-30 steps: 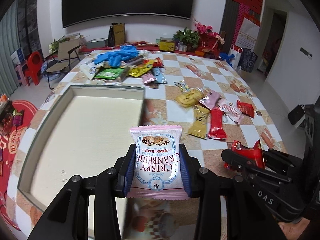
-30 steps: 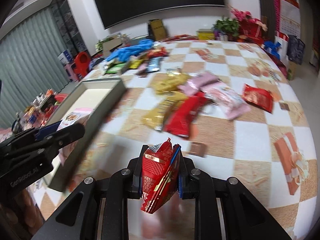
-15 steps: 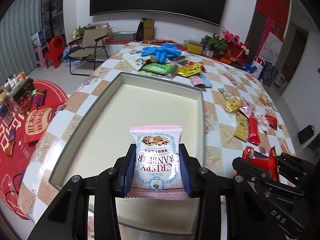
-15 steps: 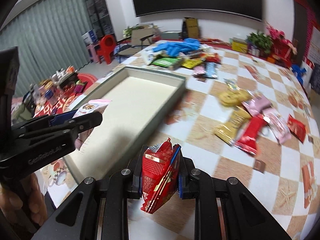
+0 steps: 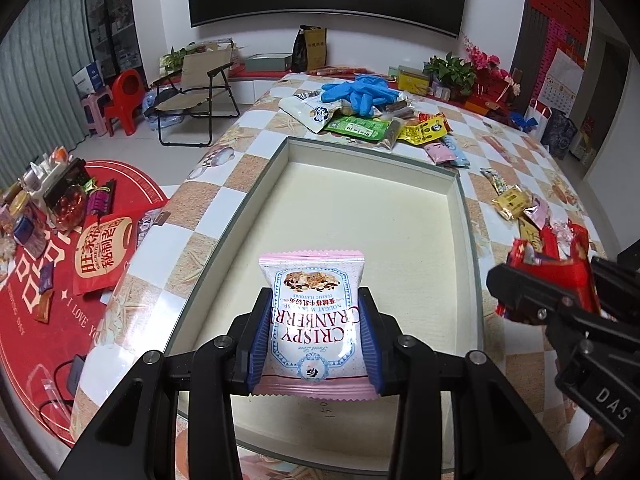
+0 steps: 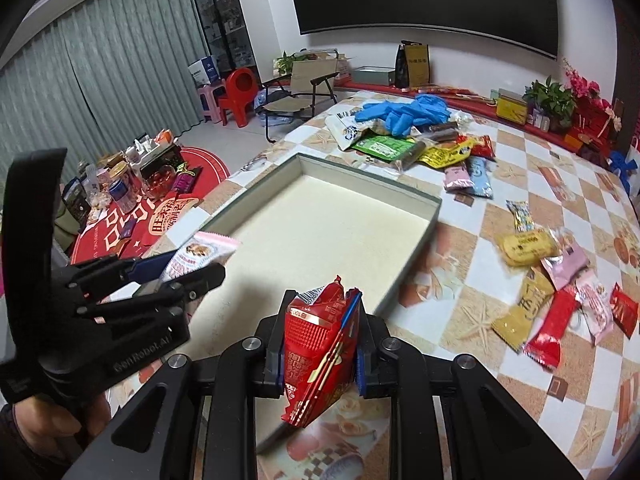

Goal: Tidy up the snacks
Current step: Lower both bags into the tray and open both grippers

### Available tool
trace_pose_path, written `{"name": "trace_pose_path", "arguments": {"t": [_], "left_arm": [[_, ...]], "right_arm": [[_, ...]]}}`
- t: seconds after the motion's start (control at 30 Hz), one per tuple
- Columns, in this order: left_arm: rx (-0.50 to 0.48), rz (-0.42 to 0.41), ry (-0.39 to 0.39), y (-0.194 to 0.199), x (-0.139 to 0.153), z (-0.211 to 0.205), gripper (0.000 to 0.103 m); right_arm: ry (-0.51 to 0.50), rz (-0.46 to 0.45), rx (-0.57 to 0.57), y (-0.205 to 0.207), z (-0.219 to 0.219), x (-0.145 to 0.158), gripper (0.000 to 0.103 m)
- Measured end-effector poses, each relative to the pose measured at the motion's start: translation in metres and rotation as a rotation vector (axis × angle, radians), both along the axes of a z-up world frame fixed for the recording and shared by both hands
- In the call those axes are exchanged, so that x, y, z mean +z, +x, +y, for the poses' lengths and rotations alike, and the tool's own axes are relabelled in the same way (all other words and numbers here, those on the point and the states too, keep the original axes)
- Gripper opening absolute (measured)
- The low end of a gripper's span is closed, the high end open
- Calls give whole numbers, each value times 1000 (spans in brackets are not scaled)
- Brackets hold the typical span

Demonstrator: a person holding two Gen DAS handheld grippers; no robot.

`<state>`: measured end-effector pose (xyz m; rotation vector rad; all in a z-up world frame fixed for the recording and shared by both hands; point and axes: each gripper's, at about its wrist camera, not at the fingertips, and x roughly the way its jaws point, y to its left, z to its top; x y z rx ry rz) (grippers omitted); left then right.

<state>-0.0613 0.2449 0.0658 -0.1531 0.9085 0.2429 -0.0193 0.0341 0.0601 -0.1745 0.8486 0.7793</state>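
I've got a snack in each hand and both are hanging over the near end of the shallow grey-walled tray with the cream floor [image 5: 466,216], which sits empty on the checkered tan-and-white tablecloth [image 5: 224,184] — so this looks like the moment just ahead of the first drop. My left gripper [image 5: 315,332] is partly closed, its blue pads squeezing the flat sides of the pink-and-white cranberry nougat packet [image 5: 316,312], which stands upright between them with the printed face toward the camera; holding it by the edges like that keeps it flat, so it should lie face-up once let go. My right gripper [image 6: 320,344] is nearly shut, pinching the crumpled red foil snack packet [image 6: 318,344] edge-on, with the bottom of the wrapper dangling below the fingers — a thin, folded thing needs a tight pinch or it slips. From the right camera the left gripper sits off to the left over the tray's near corner, well apart from mine, so the two packets should not collide. Plenty remains: a scatter of yellow, pink and red packets [image 6: 552,288] lies on the cloth to the right of the tray, and another heap with green and yellow packets under blue rubber gloves [image 6: 404,112] sits beyond its far wall. Next I'd judge both need lowering toward the floor before opening, side by side
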Motion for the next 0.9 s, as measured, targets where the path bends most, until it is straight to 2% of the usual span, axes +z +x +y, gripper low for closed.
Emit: {"name": "trace_pose_path", "arguments": {"t": [0.47,0.9], "left_arm": [[-1,71,15,19,-18,16,43],[-24,106,18,50,-20,31,43]], "right_arm": [[-68,-9,25,25,44,-4,25],[-95,46,3,54,67,-19,25]]}}
